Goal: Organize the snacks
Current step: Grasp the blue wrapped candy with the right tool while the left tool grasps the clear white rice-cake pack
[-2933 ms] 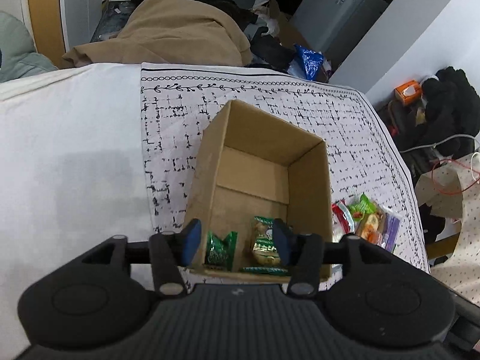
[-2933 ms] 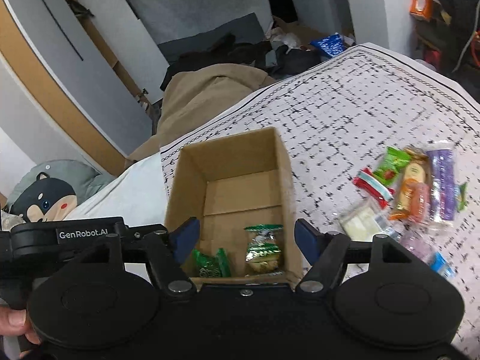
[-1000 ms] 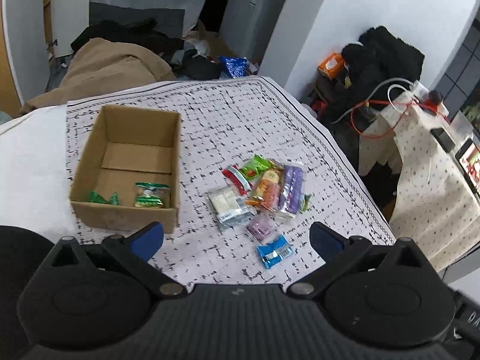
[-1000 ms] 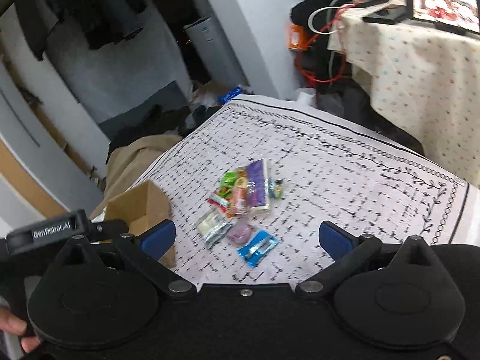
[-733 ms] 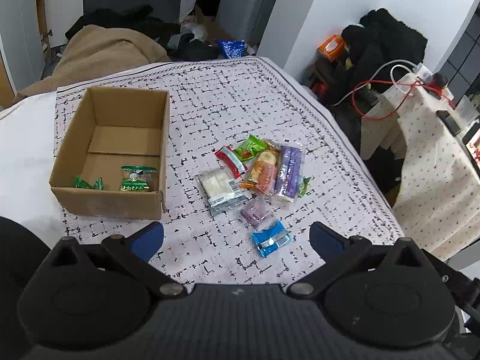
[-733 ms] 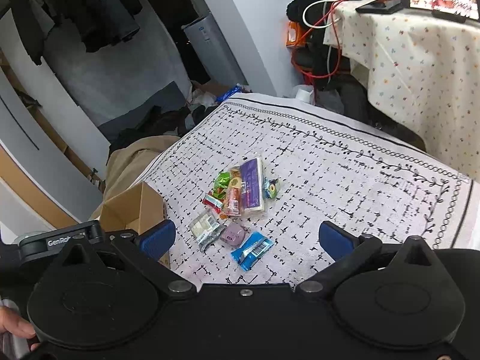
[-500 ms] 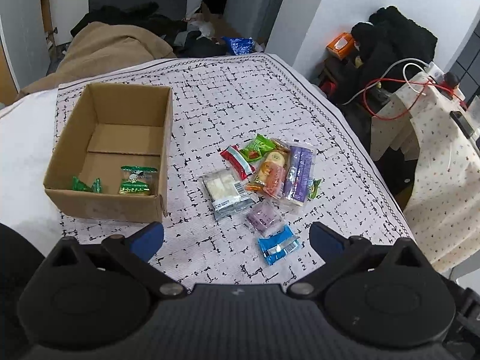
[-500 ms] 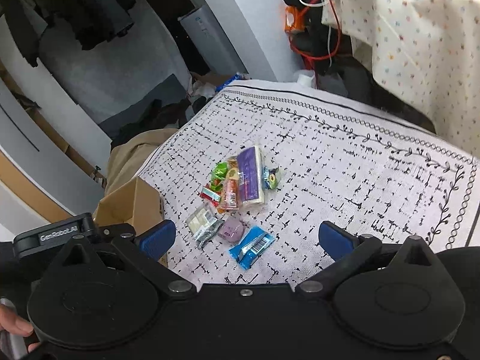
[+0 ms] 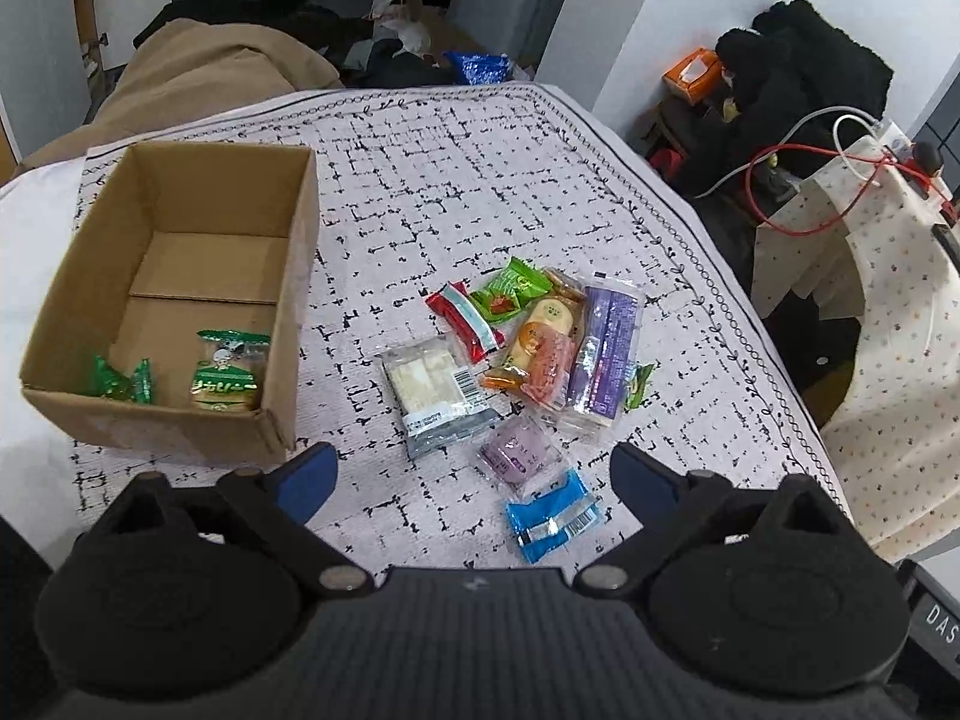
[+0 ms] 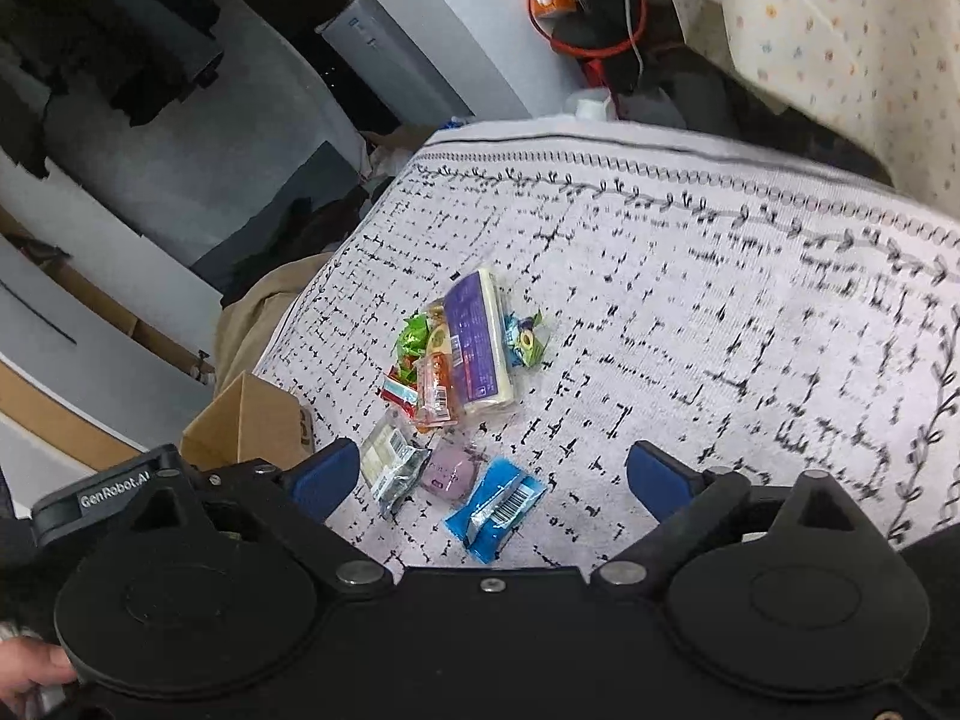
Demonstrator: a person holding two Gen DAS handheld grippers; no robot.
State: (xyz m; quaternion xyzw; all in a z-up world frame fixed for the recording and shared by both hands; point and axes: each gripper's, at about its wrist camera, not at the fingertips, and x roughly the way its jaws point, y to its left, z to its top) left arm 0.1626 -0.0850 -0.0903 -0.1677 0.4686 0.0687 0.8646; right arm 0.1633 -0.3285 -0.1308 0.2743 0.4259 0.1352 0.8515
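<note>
A cardboard box [image 9: 288, 252] stands open on the patterned cloth at the left; it also shows in the right wrist view [image 10: 252, 426]. Inside lie a green-topped snack pack [image 9: 228, 371] and small green candies [image 9: 123, 381]. Several loose snacks lie right of it: a blue packet [image 9: 552, 516] [image 10: 495, 507], a purple round pack [image 9: 519, 450] [image 10: 451, 471], a clear wafer pack [image 9: 435, 387], a purple bar [image 9: 603, 357] [image 10: 477, 339], an orange pack [image 9: 540, 345]. My left gripper [image 9: 474, 477] is open and empty above the blue packet. My right gripper [image 10: 493, 474] is open and empty over the same packets.
The cloth [image 9: 480, 180] covers a bed-like surface. A tan garment [image 9: 210, 78] lies behind it. A dotted tablecloth with red cables [image 9: 870, 192] stands at the right. An orange tissue box [image 9: 690, 72] and dark clothes sit beyond the right edge.
Both grippers left the box, opened wide and moved right toward the loose snack pile. Over the last second both have come lower and closer to the blue and purple packets.
</note>
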